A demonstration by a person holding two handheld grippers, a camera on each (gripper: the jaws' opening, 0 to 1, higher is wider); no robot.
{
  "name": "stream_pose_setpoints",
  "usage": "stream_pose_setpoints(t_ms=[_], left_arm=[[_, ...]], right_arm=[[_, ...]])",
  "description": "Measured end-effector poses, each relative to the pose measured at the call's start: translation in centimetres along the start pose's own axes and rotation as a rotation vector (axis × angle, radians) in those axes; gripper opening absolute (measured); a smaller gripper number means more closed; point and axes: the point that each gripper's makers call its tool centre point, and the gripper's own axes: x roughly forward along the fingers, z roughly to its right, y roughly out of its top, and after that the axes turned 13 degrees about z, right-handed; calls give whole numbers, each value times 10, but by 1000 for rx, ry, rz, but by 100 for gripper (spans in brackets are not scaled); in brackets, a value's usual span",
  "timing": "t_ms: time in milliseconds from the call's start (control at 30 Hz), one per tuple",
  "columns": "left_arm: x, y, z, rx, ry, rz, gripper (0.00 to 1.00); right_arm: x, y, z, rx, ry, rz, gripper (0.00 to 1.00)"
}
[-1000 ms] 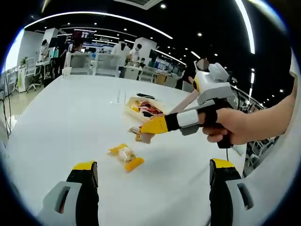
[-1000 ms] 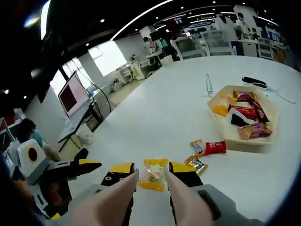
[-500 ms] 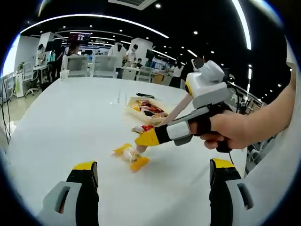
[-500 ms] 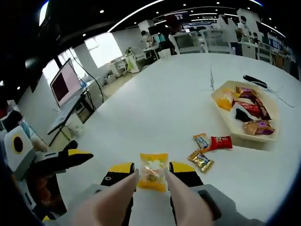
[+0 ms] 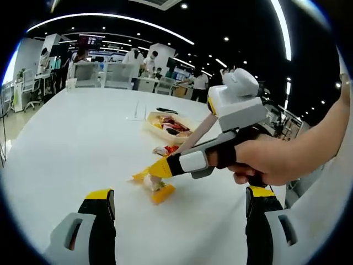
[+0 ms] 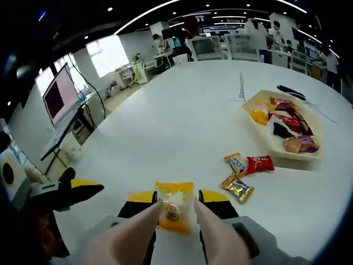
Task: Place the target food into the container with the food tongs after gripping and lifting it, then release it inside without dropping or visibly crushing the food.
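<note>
Left claw (image 5: 175,221): I hold it low over the white table (image 5: 66,143), jaws spread wide with nothing between them; it hangs back as it did a second ago.

Target food: the yellow-edged clear snack packet (image 5: 155,187) lies flat on the table in front of my left jaws. In the right gripper view the same packet (image 6: 174,206) sits right at the tips of the beige tongs (image 6: 172,232).

Right claw (image 5: 161,168): over the last second I have brought it down from above the loose snacks to the packet. In the left gripper view its yellow tip now meets the packet's near edge. The claw is pressed on the tongs' arms. Whether the tongs have actually bitten the packet I cannot tell; it looks framed, not lifted.

Loose snacks: a red wrapper (image 6: 259,163), a blue-and-orange one (image 6: 236,163) and a gold one (image 6: 238,188) lie together, between the packet and the tray.

Container: the shallow beige tray (image 6: 259,138), already holding several wrapped snacks, stands well apart from the packet.

Meaning for the task: approach looks finished; I judge the grip is the step in hand, then lift and carry. A gentle squeeze matters, since the filling could crush.
</note>
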Motion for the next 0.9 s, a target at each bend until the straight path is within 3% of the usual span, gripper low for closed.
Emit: stream_pose_setpoints(t_ms=[100, 500, 733, 900], left_arm=[[-2, -3, -1, 3, 2, -8, 99], [-16, -12, -6, -15, 40, -8, 99], [-15, -13, -4, -21, 47, -12, 99], [-11, -16, -3, -24, 43, -23, 99]], right_arm=[[0, 1, -3, -54, -5, -2, 30], [6, -8, -5, -60, -28, -33, 30], [15, -14, -9, -65, 23, -66, 29], [14, -14, -8, -55, 73, -54, 26]])
